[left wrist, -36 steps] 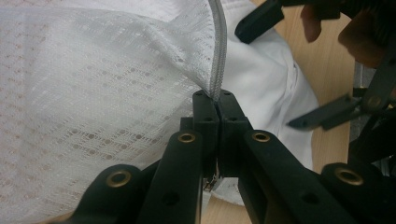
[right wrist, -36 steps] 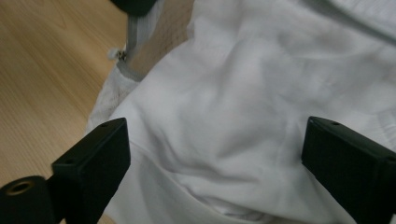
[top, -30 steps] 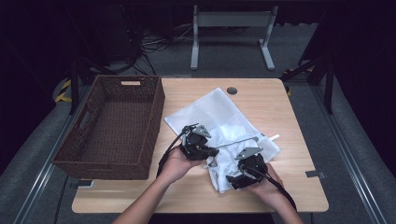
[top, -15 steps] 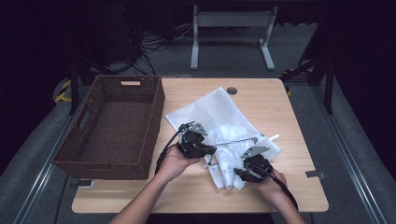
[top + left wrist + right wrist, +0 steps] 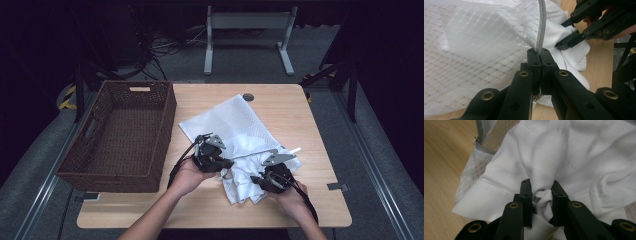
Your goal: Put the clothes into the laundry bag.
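Gripping the zipped edge of the mesh bag (image 5: pixel 486 50), the left hand-held gripper (image 5: pixel 220 165) is staying clamped tight on that grey zipper band (image 5: pixel 541 27), holding the mouth up, while the right hand-held gripper (image 5: pixel 260 181) is pinching a bunched fold of the white garment (image 5: pixel 574 170) that is lying half in the bag's mouth near the front of the counter (image 5: pixel 200 215). In the right gripper view the cloth is squeezed into a knot between the two jaws, so the grip looks secure. To do this step well, I'd say the left one should be keeping the bag's edge lifted and steady, so the opening is not collapsing, while the right one is moving the garment in a straight line along the opening rather than upward, so the fabric is not snagging on the zipper teeth or dragging the whole bag across the counter. A grip on a thick fold, as here, seems better than a thin hem, which could slip. Compared with a second ago, the right jaws have just been closing, going from wide apart to nipped on the cloth, and that gripper is sitting a little nearer the front edge; the left one is looking unchanged. The wicker basket (image 5: pixel 120 135) is sitting to the left, well apart from the bag.
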`<state>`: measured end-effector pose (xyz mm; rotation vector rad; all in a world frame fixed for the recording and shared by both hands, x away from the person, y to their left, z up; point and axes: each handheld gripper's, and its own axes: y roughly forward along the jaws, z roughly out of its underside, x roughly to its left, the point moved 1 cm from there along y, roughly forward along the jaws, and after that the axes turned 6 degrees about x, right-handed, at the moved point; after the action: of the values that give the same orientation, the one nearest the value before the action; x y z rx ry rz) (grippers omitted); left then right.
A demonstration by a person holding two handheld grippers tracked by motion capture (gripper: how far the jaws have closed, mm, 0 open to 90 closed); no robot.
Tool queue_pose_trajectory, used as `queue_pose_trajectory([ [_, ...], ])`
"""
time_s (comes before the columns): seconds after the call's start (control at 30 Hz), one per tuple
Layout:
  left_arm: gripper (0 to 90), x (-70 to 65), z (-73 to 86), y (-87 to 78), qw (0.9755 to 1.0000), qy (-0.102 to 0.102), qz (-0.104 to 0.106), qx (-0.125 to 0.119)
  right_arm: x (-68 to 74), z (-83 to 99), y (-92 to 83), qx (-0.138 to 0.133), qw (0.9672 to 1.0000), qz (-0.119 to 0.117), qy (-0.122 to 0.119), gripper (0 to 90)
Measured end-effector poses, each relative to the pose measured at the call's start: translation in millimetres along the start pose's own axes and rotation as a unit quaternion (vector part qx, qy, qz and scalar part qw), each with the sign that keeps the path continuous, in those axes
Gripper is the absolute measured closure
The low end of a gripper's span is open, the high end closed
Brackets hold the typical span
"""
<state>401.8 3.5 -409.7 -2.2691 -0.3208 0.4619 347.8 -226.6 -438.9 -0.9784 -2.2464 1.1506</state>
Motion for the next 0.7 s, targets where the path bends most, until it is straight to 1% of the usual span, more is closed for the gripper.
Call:
queue_pose_trajectory([
  [0.03,88.9,0.0,0.0,0.0,1.0,0.0,0.0,0.0,0.0,0.0,0.0,0.0,1.0,0.0,0.0,75.8],
  [0.13,88.9,-1.5,0.1,1.0,1.0,0.003,0.0,0.004,-3.5,-6.5,-4.9,-0.015,0.9999,0.002,0.006,76.0],
  [0.17,88.9,-2.4,0.2,1.2,1.0,0.003,-0.001,0.005,-5.2,-8.8,-6.3,-0.022,0.9997,0.004,0.008,76.0],
  [0.2,89.0,-3.7,0.4,1.1,1.0,0.005,0.0,0.005,-7.9,-13.8,-8.5,-0.033,0.9993,0.005,0.015,76.0],
  [0.23,89.0,-3.7,0.4,1.1,1.0,0.005,0.0,0.005,-7.9,-13.8,-8.5,-0.033,0.9993,0.005,0.015,76.0],
  [0.27,89.0,-4.5,0.4,1.3,1.0,0.007,0.003,0.005,-10.8,-18.6,-8.8,-0.037,0.9992,0.01,0.014,76.0],
  [0.33,89.0,-5.2,0.2,0.9,0.9999,0.007,0.003,0.007,-14.0,-22.9,-8.3,-0.042,0.9987,0.016,0.023,76.0],
  [0.5,88.9,-6.4,-0.4,2.0,0.9999,0.007,0.006,0.012,-24.9,-32.0,-3.6,-0.037,0.9985,0.03,0.027,75.9],
  [0.53,88.9,-6.4,-0.4,2.0,0.9999,0.007,0.006,0.012,-24.9,-32.0,-3.6,-0.037,0.9985,0.03,0.027,75.9],
  [0.63,89.0,-7.9,0.2,3.8,0.9997,0.011,0.01,0.019,-31.5,-35.9,4.7,-0.03,0.9981,0.038,0.038,75.5],
  [0.7,88.9,-8.6,0.3,4.9,0.9997,0.013,0.01,0.019,-33.7,-39.3,10.8,-0.028,0.9977,0.042,0.045,75.3],
])
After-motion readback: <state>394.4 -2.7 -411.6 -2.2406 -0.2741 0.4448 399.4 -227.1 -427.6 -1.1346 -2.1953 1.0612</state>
